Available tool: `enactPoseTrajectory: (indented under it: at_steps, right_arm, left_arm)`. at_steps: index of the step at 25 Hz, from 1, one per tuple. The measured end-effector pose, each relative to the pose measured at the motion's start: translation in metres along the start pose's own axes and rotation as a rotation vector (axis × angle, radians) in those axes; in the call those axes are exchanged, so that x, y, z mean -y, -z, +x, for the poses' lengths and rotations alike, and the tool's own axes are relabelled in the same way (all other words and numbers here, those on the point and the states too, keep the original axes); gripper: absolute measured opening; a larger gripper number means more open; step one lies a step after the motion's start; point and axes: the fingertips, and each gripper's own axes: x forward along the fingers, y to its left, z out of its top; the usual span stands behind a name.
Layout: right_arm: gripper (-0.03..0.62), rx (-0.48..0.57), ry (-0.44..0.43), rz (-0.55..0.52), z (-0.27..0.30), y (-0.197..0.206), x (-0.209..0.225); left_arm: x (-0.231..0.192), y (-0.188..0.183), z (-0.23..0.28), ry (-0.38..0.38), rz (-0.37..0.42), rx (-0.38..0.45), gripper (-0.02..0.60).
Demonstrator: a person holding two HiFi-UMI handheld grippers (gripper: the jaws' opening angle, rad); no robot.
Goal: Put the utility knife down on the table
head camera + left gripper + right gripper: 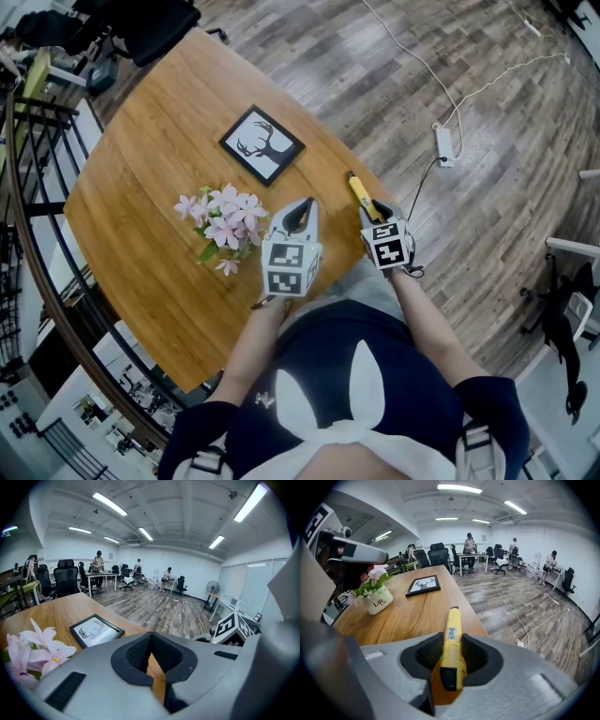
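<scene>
Two jaws of the right gripper (pixel 451 654) are clamping the yellow utility knife (pixel 453 625) across its rear half by the black slider, standing only as far apart as the handle is wide. Its nose is pointing out past them over the table (pixel 141 187) edge, to the right of the framed deer picture (pixel 262 144) and nearer the person. Whether it is touching the wood is unclear. The knife is looking light, stiff and smooth-sided, so it is probably going to slide easily; gripping the flat handle flanks, away from the blade end, is suiting it. The left gripper (pixel 151 651), nearer the person than the picture, is sitting closed and holding nothing.
</scene>
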Motion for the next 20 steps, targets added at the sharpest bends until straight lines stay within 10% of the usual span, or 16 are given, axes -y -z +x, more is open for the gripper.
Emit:
enactPoseTrajectory:
  at_steps: [20]
  right_arm:
    - [0.12,-0.038,-0.001,-0.014,0.01,0.015,0.004]
  left_arm:
    - [0.005,0.0,0.0,0.003,0.01,-0.007,0.017]
